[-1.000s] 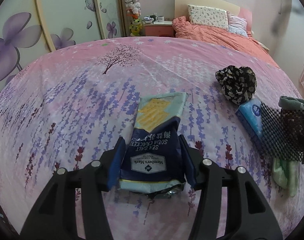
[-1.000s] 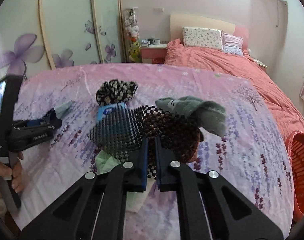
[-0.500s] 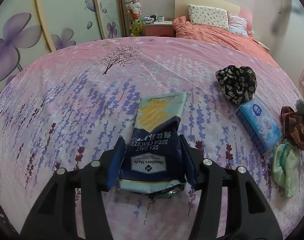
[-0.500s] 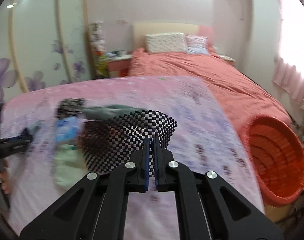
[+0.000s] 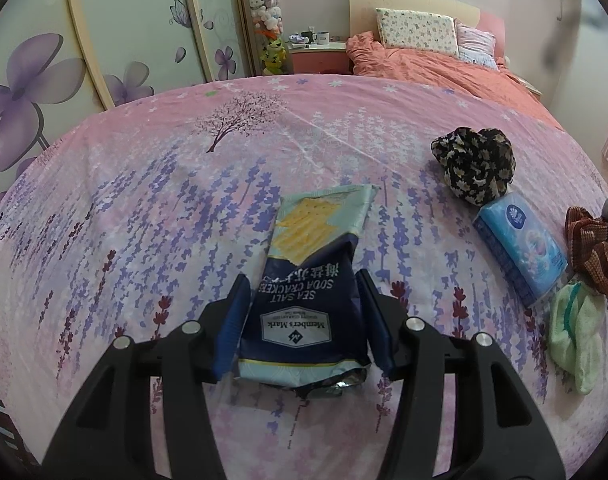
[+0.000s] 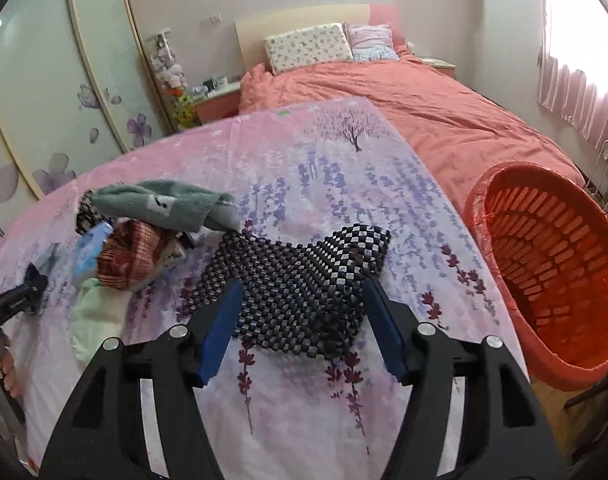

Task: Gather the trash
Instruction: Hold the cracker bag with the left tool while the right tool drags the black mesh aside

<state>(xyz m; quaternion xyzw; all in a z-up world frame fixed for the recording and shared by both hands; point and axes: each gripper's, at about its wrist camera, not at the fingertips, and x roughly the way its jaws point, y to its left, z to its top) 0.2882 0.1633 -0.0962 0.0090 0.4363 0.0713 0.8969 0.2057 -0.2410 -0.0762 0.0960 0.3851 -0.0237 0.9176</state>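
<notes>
**On the bed: cracker bag gripped, checkered mat let go short of the basket**

On the pink lavender-print bedspread (image 5: 152,184), the left claw (image 5: 304,316) is clenched on a dark blue soda cracker bag (image 5: 307,280), its pads pressing the bag's two long sides. The bag's long axis runs straight ahead along the claw's fingers, the torn silvery end nearest the camera and the pale end with the cracker picture lying away on the bedspread. It looks like trash, and it is already in hand.

The right claw (image 6: 300,324) has just been opening; its blue pads now stand apart on either side of a black-and-white checkered mat (image 6: 300,276), not pressing it. The mat lies flat on the bedspread between and ahead of the fingers, released.

The red slatted basket (image 6: 551,264) stands off the bed's edge, to the right of the right claw and just beside it in the right wrist view. The left claw (image 6: 20,300) shows at that view's far left, well apart from the basket, with a heap of clothes (image 6: 144,236) and a blue tissue pack (image 5: 519,252) in between. If the basket is where trash goes, the right hand is the nearer one, yet the bag sits in the left, so the bag would have to cross the bed rightward over that heap.
</notes>
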